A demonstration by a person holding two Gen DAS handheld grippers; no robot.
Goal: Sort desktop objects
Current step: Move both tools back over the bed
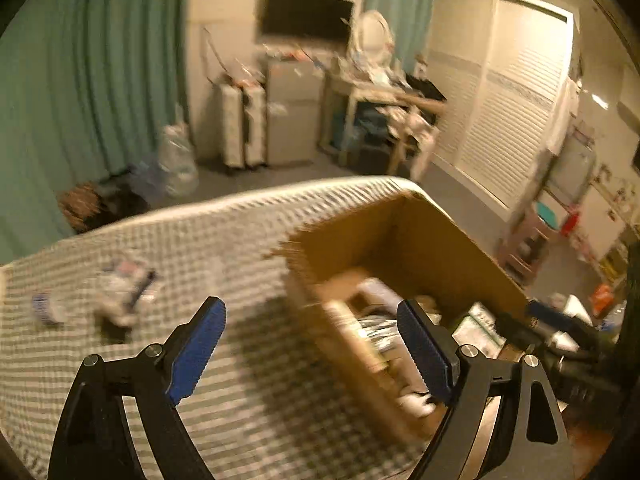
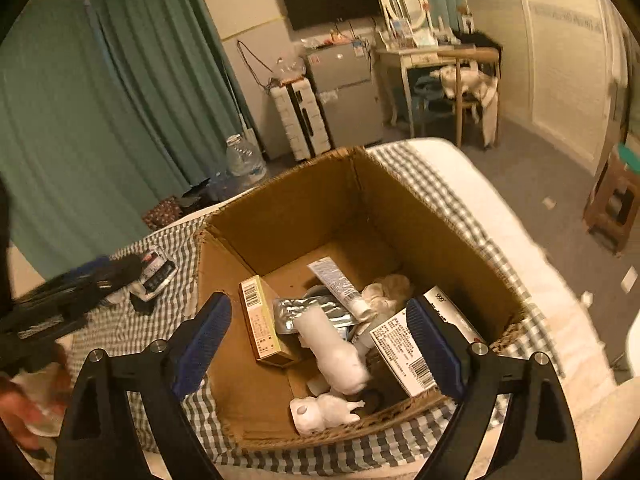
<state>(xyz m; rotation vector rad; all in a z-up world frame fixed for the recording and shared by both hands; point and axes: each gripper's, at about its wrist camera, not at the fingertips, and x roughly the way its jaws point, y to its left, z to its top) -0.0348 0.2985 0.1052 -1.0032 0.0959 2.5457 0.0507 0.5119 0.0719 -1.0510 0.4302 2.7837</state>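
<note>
An open cardboard box (image 2: 280, 216) stands on a checked cloth (image 2: 132, 336). It holds a yellow carton (image 2: 260, 324), a white tube (image 2: 338, 284), a foil pack (image 2: 308, 312), white toy animals (image 2: 336, 352) and a white printed box (image 2: 404, 344). My right gripper (image 2: 320, 344) is open and empty above the box. My left gripper (image 1: 312, 348) is open and empty over the cloth (image 1: 192, 248), beside the box (image 1: 404, 232). A blurred white packet (image 1: 124, 292) and a small bottle (image 1: 48, 308) lie on the cloth to its left. The packet (image 2: 154, 272) also shows in the right wrist view.
The left gripper (image 2: 60, 300) and a hand (image 2: 24, 412) show at the left of the right wrist view. Beyond the cloth are green curtains (image 2: 100, 120), a water jug (image 2: 244, 160), a small fridge (image 2: 348, 96), a desk with chair (image 2: 452, 76) and a wooden stool (image 2: 612, 204).
</note>
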